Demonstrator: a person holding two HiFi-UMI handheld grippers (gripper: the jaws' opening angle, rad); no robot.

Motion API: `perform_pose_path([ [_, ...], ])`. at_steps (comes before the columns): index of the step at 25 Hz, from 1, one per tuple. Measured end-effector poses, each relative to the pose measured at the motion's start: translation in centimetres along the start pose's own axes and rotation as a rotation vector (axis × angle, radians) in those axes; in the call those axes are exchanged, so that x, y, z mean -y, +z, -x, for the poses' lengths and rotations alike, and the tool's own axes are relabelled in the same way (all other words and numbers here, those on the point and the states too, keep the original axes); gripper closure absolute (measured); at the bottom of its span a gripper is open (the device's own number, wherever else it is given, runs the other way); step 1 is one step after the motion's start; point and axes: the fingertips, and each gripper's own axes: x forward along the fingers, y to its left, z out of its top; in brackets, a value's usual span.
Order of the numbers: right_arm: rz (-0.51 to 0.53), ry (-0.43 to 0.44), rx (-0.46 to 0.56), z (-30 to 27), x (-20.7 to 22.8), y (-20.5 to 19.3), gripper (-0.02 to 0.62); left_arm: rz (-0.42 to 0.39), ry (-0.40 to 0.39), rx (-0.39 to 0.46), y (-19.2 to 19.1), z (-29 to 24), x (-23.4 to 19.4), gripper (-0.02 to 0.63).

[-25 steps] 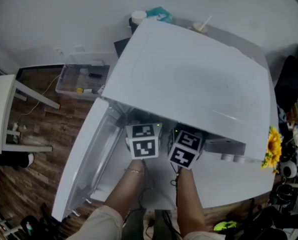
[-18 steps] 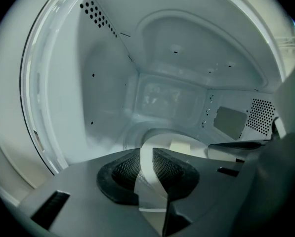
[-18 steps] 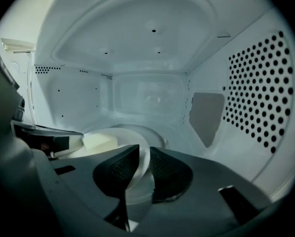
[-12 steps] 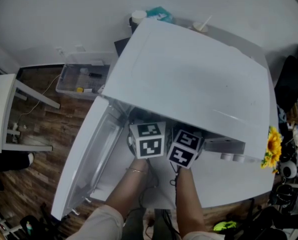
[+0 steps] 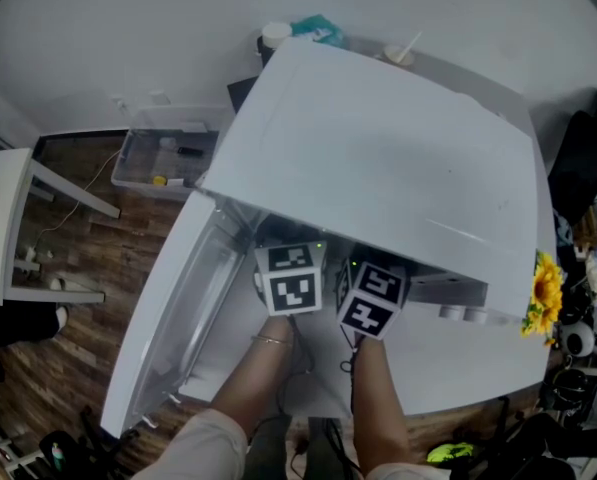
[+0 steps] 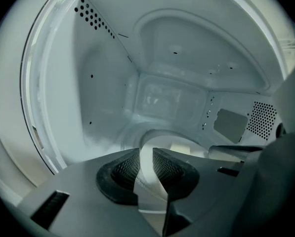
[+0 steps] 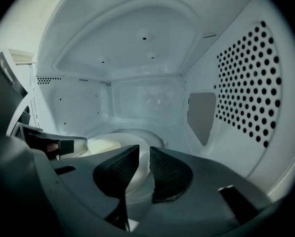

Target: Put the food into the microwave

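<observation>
The white microwave (image 5: 378,158) stands on a white table with its door (image 5: 178,318) swung open to the left. Both grippers reach into the cavity, and only their marker cubes show in the head view. A white bowl (image 6: 149,179) holding pale food (image 6: 179,147) sits low over the turntable inside. My left gripper (image 6: 146,164) is shut on the bowl's rim. My right gripper (image 7: 144,164) is shut on the rim of the same bowl (image 7: 137,191), with the food (image 7: 105,144) to its left. The bowl's underside is hidden, so whether it rests on the turntable I cannot tell.
The cavity's perforated right wall (image 7: 246,93) is near the right gripper. A clear plastic bin (image 5: 168,158) sits on the wooden floor to the left, beside a white stand (image 5: 8,228). A sunflower (image 5: 546,293) and clutter lie at the right of the table (image 5: 458,368).
</observation>
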Motion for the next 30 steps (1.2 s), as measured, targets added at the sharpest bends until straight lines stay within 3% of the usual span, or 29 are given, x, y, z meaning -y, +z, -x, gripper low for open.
perform_pose_path([
  [8,-0.021,0.024,0.027,1.3,-0.6,0.6,0.508,0.05,-0.018,0.058,0.9,1.8,0.3,0.525],
  [10,-0.012,0.028,0.048,1.9,-0.7,1.0,0.555,0.06,-0.035,0.067,0.7,2.8,0.6,0.525],
  [13,-0.02,0.057,0.049,2.8,-1.3,1.0,0.565,0.061,-0.054,0.071,0.1,4.3,1.0,0.526],
  [22,-0.05,0.138,0.052,8.2,-2.0,0.4,0.572,0.04,-0.084,0.021,-1.7,9.8,2.7,0.531],
  [24,-0.043,0.153,0.058,10.2,-2.0,0.3,0.572,0.017,-0.081,0.024,-1.8,11.7,3.3,0.567],
  [30,-0.019,0.207,0.106,16.7,-2.0,1.1,0.572,-0.043,-0.092,0.043,-2.1,17.4,5.2,0.569],
])
